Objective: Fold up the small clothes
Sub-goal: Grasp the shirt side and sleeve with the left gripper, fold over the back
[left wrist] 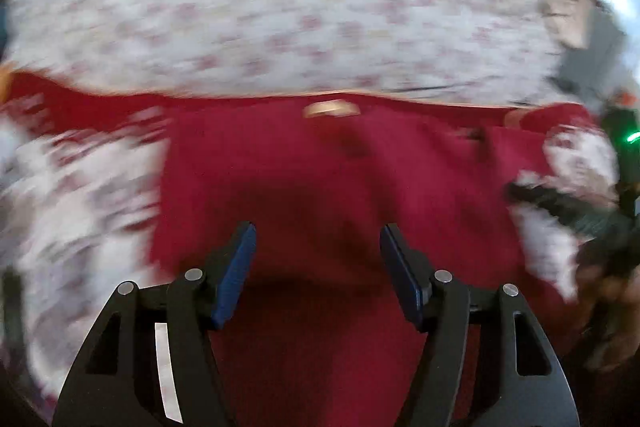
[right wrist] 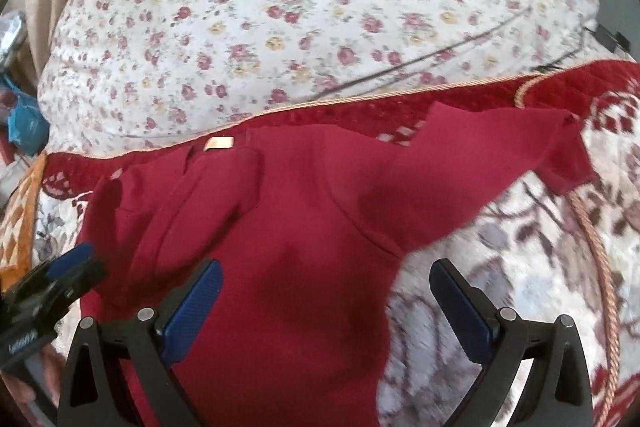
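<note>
Red top (right wrist: 304,227) flat: left sleeve (right wrist: 192,195) folded in, right sleeve (right wrist: 500,155) still out | left gripper (left wrist: 318,247), right gripper (right wrist: 326,291): jaws apart, empty (left view blurred)

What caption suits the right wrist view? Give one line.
Open right tongs hover over a red top, one sleeve spread, on a patterned cover.

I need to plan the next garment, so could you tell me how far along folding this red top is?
One sleeve already lies folded across the red top. Nothing is in hand: the left hand-held gripper and right hand-held gripper both hover open above it. The other sleeve is spread out on the patterned blanket; it and the body remain to fold.
</note>
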A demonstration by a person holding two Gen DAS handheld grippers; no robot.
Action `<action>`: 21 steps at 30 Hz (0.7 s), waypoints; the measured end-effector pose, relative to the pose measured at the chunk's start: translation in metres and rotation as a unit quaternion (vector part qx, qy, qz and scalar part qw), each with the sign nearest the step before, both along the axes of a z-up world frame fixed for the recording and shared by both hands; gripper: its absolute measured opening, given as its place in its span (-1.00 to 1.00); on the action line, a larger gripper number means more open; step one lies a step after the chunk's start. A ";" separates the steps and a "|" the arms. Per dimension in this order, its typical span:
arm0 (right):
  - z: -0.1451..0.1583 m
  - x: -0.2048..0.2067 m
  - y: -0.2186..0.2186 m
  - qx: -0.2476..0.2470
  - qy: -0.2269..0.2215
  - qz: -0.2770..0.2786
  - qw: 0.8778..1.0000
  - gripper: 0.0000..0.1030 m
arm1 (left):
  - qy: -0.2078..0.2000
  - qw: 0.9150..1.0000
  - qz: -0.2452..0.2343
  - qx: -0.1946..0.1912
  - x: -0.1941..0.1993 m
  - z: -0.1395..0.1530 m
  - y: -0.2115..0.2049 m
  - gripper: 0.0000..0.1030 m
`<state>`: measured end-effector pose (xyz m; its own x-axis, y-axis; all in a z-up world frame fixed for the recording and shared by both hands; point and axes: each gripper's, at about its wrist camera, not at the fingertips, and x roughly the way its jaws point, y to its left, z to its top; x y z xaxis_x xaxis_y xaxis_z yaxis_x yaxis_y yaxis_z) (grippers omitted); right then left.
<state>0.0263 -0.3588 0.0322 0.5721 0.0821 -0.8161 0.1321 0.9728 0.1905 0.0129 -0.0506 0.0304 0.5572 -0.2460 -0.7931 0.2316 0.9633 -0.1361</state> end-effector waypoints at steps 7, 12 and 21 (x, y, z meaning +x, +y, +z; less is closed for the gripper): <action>-0.004 0.066 0.045 -0.014 0.000 0.068 0.998 1.00 | 0.058 0.990 0.128 -0.031 0.014 -0.050 0.074 0.26; -0.011 0.110 0.092 0.007 0.029 0.102 0.994 1.00 | 0.040 0.991 0.124 0.007 0.020 -0.051 0.065 0.26; -0.013 0.094 0.096 -0.066 0.009 0.107 0.992 -0.28 | 0.052 0.990 0.132 -0.011 0.022 -0.054 0.069 0.27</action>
